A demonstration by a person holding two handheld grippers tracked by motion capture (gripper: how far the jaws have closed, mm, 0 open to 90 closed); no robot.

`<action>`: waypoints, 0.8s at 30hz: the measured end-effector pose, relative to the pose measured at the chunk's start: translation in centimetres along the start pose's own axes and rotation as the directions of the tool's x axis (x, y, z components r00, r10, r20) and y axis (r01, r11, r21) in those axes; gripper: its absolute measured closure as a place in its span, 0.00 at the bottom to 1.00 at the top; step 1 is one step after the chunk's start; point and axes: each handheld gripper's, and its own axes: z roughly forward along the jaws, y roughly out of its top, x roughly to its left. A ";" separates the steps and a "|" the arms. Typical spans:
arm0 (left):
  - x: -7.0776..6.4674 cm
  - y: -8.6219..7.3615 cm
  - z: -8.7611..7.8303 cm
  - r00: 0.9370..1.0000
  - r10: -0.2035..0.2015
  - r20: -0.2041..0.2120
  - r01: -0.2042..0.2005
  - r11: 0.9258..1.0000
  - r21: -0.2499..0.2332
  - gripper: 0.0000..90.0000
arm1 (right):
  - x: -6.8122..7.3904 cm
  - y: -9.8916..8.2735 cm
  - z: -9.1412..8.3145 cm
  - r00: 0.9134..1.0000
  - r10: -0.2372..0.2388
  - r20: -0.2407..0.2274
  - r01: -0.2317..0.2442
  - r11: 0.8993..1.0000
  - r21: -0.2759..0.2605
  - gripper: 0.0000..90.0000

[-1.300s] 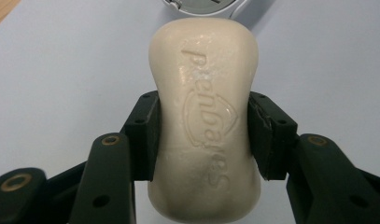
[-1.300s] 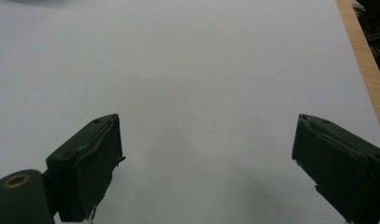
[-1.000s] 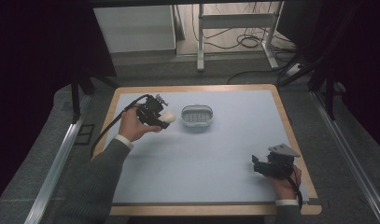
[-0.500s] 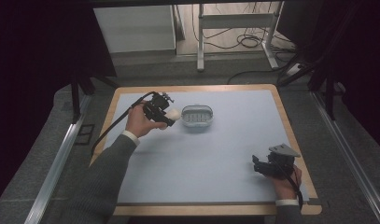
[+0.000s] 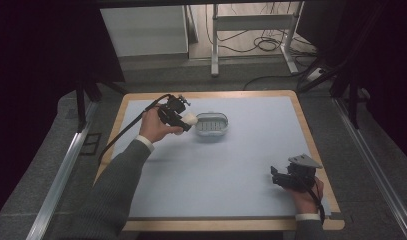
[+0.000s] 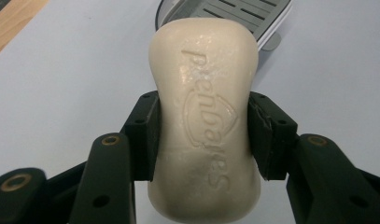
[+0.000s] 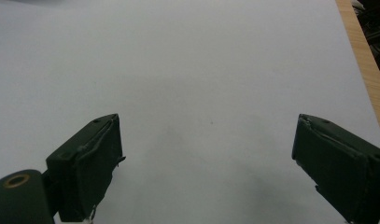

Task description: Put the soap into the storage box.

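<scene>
A cream bar of soap [image 6: 206,116] with raised lettering sits clamped between the pads of my left gripper [image 6: 202,133]. In the high view that left gripper [image 5: 183,121] holds the soap [image 5: 189,119] above the table, just left of a grey slotted soap dish [image 5: 212,125]. The dish [image 6: 243,16] lies right behind the soap in the left gripper view. My right gripper [image 5: 275,176] rests near the table's front right corner. Its jaws stand wide apart over bare table, with nothing between its fingers [image 7: 92,163].
A pale blue mat [image 5: 231,165] covers the wooden table, whose rim [image 5: 313,145] runs close to the right gripper. A black cable [image 5: 126,132] trails from the left gripper off the left edge. Behind the table stand a white cabinet and a metal frame.
My left gripper has carried the soap to the right, from well left of the dish to right beside it. The right gripper has stayed where it was.
</scene>
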 end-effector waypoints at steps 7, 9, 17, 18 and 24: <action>0.1 1.2 0.1 1.000 0.028 -0.006 -0.028 1.000 0.004 0.55 | -0.1 0.0 0.0 1.000 0.003 0.004 -0.003 1.000 -0.004 0.09; 0.0 1.5 0.3 1.000 0.026 0.004 -0.026 1.000 -0.004 0.55 | -0.2 0.0 0.0 1.000 0.003 0.004 -0.003 1.000 -0.003 0.09; -0.3 2.9 1.0 0.998 0.063 0.012 -0.063 0.998 -0.006 0.55 | -0.2 -0.1 0.0 1.000 0.004 0.006 -0.004 1.000 -0.001 0.09; -0.3 3.0 1.1 0.998 0.069 0.016 -0.069 0.998 -0.009 0.55 | -0.3 -0.1 0.0 1.000 0.004 0.006 -0.004 1.000 -0.001 0.09; -0.2 3.9 1.8 0.997 0.073 0.015 -0.073 0.997 0.001 0.55 | -0.4 -0.1 0.0 1.000 0.006 0.007 -0.006 1.000 0.000 0.09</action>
